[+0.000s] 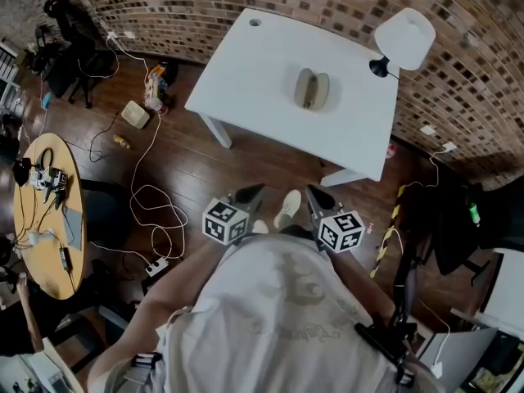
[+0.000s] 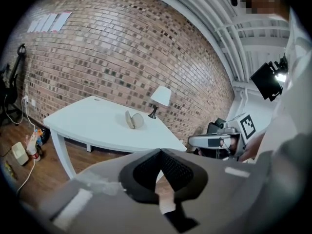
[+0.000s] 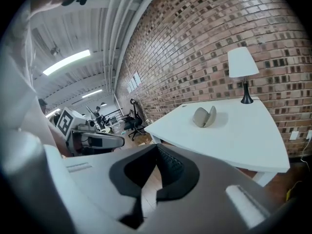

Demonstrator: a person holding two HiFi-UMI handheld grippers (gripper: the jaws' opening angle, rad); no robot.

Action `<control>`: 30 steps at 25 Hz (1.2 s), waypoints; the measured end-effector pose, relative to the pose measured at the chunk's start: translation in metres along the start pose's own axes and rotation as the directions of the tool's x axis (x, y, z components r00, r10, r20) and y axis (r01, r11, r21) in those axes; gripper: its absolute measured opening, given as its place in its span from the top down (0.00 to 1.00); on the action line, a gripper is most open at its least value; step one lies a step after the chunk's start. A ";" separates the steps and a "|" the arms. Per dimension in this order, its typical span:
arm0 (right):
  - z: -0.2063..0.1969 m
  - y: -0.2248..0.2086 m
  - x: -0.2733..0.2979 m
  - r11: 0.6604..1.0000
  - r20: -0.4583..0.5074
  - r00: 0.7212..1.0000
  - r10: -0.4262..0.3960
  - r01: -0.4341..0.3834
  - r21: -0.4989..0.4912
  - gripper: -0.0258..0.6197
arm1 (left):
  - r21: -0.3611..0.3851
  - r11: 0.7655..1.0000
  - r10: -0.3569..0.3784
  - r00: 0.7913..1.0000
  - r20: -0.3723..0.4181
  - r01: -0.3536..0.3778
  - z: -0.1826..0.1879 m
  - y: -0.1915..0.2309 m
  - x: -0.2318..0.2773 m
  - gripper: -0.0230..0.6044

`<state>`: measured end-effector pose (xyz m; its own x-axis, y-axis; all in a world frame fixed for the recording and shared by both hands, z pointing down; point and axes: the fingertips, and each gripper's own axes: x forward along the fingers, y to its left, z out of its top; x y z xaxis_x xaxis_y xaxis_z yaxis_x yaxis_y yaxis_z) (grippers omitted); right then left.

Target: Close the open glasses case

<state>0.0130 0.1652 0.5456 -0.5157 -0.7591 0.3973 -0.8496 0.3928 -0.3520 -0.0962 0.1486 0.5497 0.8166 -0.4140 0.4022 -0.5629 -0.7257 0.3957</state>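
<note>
**No readable writing in view**

The left marker cube (image 1: 225, 221) and the right marker cube (image 1: 341, 231), at six o'clock from the white table (image 1: 246, 72), bear only black-and-white square patterns. The pale print on the person's shirt (image 1: 286, 309) is too faint to read.

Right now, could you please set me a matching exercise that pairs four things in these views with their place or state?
Things:
1. case
2. lamp
3. round table
4. right gripper

Places or states:
A. shut and empty
B. lying open, mid-desk
C. at the desk corner by the brick wall
D. wooden, at the head view's left edge

Pairs: 1-B, 2-C, 3-D, 4-A
</note>
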 end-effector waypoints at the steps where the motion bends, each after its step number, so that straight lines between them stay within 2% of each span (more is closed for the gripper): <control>1: 0.004 -0.003 0.007 1.000 0.001 1.000 0.013 -0.013 -0.003 0.95 | -0.002 1.000 0.012 1.000 -0.003 -0.012 0.002 0.005 0.002 0.95; 12: 0.065 -0.078 0.059 0.998 0.026 0.998 0.064 -0.063 -0.015 0.95 | 0.038 0.999 0.038 0.999 -0.005 -0.038 0.065 0.036 0.078 0.95; 18: 0.074 -0.119 0.064 0.997 0.014 0.998 0.069 -0.069 0.021 0.95 | 0.050 0.998 0.036 0.999 -0.031 -0.035 0.083 0.035 0.121 0.95; 30: 0.083 -0.163 0.070 0.998 0.005 0.999 0.040 -0.040 0.058 0.95 | 0.077 0.997 0.037 0.998 -0.057 -0.033 0.108 0.043 0.156 0.95</control>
<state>0.1252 0.0050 0.5603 -0.5486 -0.7454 0.3786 -0.8203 0.3924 -0.4161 0.0213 -0.0062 0.5407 0.7865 -0.4086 0.4631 -0.5777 -0.7519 0.3177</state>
